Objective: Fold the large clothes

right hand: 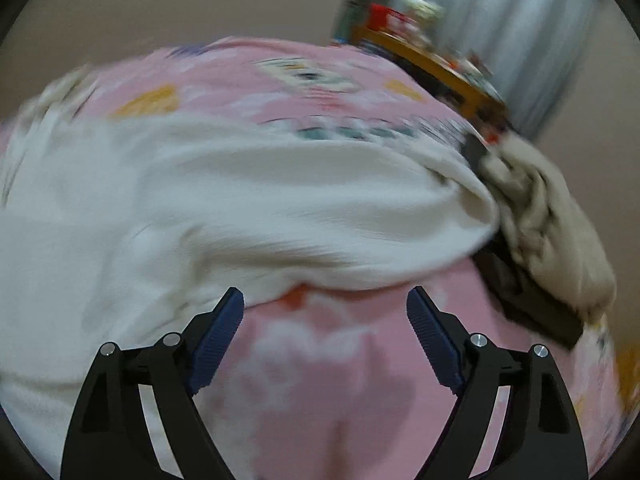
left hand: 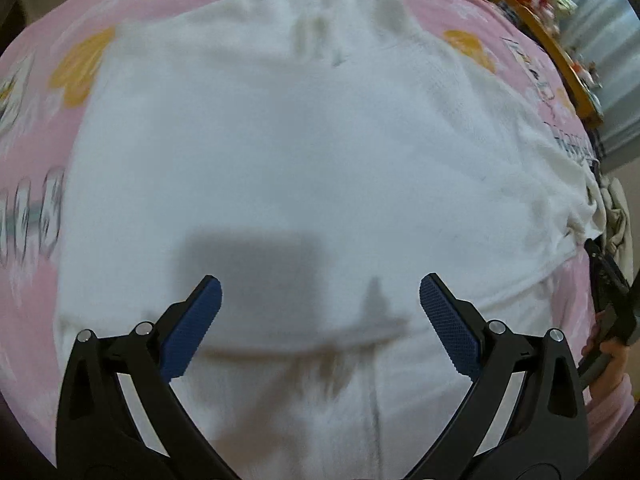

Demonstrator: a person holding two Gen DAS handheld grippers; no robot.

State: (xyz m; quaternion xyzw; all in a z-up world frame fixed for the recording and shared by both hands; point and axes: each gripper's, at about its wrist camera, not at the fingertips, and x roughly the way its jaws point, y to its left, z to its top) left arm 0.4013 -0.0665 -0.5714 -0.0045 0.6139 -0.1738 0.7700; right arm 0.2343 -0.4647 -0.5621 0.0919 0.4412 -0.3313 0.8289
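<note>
Your left gripper [left hand: 320, 300] hangs above the white garment [left hand: 288, 160], with its two blue pads spread wide and nothing between them; its shadow falls on the cloth just ahead of the fingertips. The garment is spread on the pink printed bedcover [left hand: 36, 128] and runs away from you: the broad body lies under and in front of the left gripper, and the narrow, gathered end is at the far side of the bed. So its long axis goes from near to far, and the left gripper is already over the middle of it. Moving to the right, the garment's right edge [right hand: 320, 276] forms a thick rolled border, a little lifted from the bedcover. Your right gripper [right hand: 325, 308] is also wide open and holds nothing; its left fingertip is just beside that border, and bare pink cover shows between the pads. I judge that the coming move depends on this: the edge lies ahead and to the left of the right gripper, so the right gripper is the nearer one to take it and carry it across. The right wrist view is blurred, so I cannot tell if the pad touches the cloth. Further right lies a crumpled beige cloth [right hand: 552, 216], and behind the bed stand a wooden shelf [right hand: 440, 68] with small items and a grey curtain [right hand: 500, 20].
</note>
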